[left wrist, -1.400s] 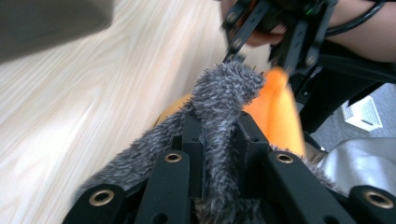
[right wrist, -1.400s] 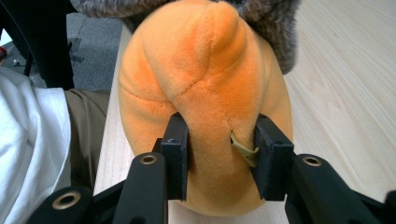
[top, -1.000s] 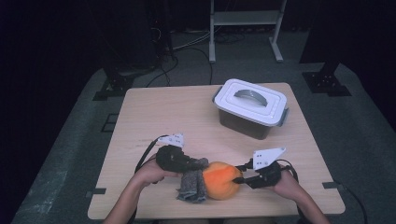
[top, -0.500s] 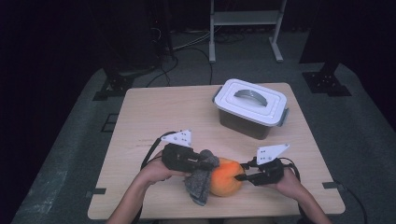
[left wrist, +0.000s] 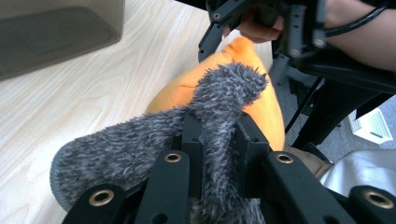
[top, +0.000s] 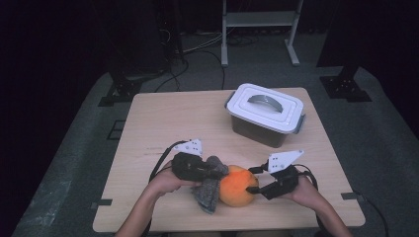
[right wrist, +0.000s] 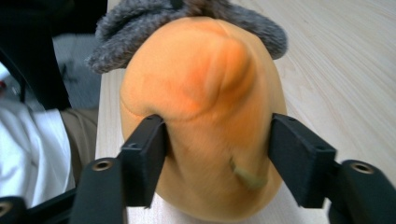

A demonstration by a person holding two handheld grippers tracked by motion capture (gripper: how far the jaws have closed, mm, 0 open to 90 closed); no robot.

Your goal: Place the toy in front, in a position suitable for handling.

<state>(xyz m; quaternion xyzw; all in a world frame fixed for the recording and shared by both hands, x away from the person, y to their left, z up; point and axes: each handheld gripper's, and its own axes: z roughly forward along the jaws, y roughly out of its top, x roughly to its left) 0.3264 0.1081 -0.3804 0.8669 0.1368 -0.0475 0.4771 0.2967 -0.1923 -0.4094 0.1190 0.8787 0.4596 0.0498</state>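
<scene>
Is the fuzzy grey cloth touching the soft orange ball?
Touching. In the left gripper view the fuzzy grey cloth, pinched in the left gripper, drapes directly over the soft orange ball.

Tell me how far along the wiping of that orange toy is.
Done: the left gripper is shut on the grey cloth, which lies against the orange toy. In hand: the right gripper brackets the toy, its jaws having just been opening wider. Left: probably more wiping; the box stands apart, lid on.
</scene>
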